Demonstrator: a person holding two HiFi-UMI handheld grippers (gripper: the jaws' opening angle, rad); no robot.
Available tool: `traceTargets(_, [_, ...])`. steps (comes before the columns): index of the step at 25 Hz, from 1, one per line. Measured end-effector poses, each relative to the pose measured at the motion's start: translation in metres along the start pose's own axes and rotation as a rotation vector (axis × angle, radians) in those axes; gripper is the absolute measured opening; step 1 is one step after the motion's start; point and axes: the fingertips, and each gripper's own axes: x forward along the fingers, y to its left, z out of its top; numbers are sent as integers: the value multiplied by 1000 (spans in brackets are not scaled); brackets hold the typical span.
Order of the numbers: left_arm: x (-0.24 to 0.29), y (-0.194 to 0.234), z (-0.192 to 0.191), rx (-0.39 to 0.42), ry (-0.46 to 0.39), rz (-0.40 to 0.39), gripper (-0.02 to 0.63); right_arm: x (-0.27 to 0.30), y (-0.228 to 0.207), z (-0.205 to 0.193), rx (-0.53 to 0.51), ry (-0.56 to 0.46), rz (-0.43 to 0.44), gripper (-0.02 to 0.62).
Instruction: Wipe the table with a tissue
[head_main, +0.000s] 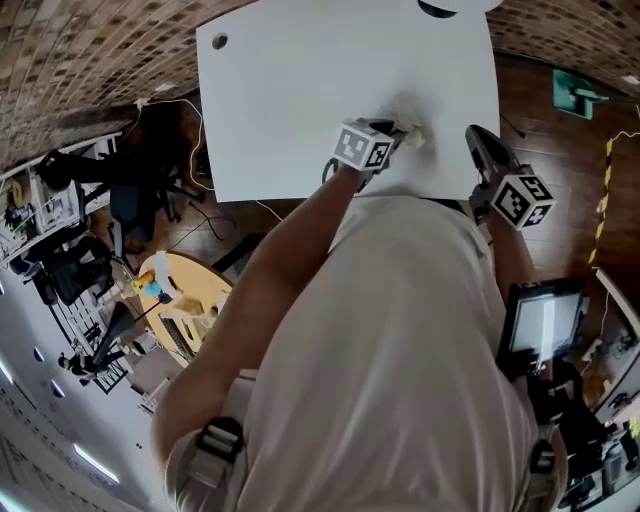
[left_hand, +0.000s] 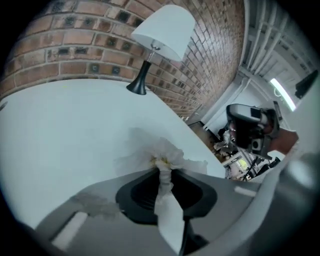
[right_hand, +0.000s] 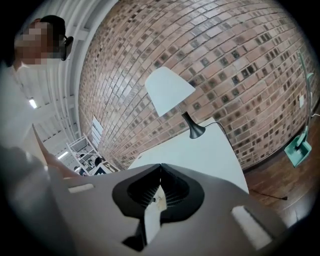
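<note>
The left gripper (head_main: 398, 134) is clamped on a white tissue (head_main: 413, 136), pressing it onto the white table (head_main: 300, 100) towards the near right part of the top. In the left gripper view the jaws of this gripper (left_hand: 162, 171) pinch a twisted neck of the tissue (left_hand: 167, 152). The crumpled bunch spreads on the table (left_hand: 75, 125) just beyond the tips, and a flat strip trails back between the jaws.

The right gripper (head_main: 476, 136) hovers by the table's right edge, near the left one but apart from it. In its own view the right gripper's (right_hand: 160, 167) jaws meet at the tips. A pale sliver shows in the gap behind them; I cannot tell what it is.

A lamp (left_hand: 162, 32) stands at the far edge.
</note>
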Motion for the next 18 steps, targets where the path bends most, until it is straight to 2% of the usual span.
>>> traceTargets(3, [-9,-24,-6,6,-71,-39,74,0,-1,-7,-11,29,36,8])
traceTargets(8, [-26,-24,-21,1,-131,58,74,1,-10,-23,-24,94,83,8])
traceTargets(13, [-64,-8,-41,-48,-205,119,75,16,24,-34,-73,122,154,8])
traceTargets(18, [-90,-10,-72,-39,-242,79,75,22,59,-50,-113,122,151,8])
